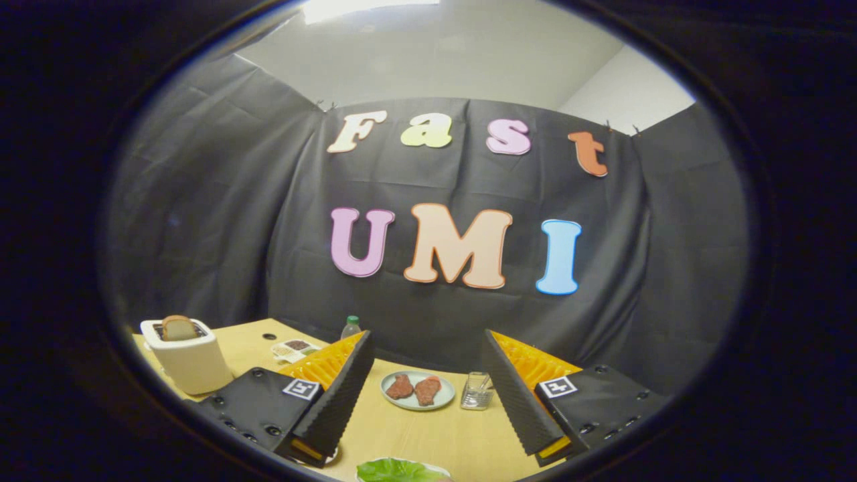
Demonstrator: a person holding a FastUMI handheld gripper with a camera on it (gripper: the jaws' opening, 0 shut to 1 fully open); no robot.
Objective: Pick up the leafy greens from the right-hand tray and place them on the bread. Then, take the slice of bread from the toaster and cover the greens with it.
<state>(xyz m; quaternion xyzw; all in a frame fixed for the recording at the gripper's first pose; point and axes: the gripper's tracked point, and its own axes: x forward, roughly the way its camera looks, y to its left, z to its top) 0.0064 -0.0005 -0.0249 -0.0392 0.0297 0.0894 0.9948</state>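
Tongs: my tongs stand wide apart over the table, nothing between the two fingers, nothing touched by either.
Leafy greens: the leafy greens lie low between my fingers, nearer to me than the tips, on a pale tray of which I see just the rim.
Toaster: the white toaster stands off to the left of my left finger, at the far side of the table, well apart from the greens.
Slice of bread: a slice of bread sticks up out of the toaster's slot, upright.
Plate: straight ahead between my fingers sits a pale plate with two reddish-brown pieces of meat lying side by side on it.
Glass container: a small clear container stands just right of the plate, close by my right finger.
Behind the left finger: a bottle with a green cap and a small divided dish near it.
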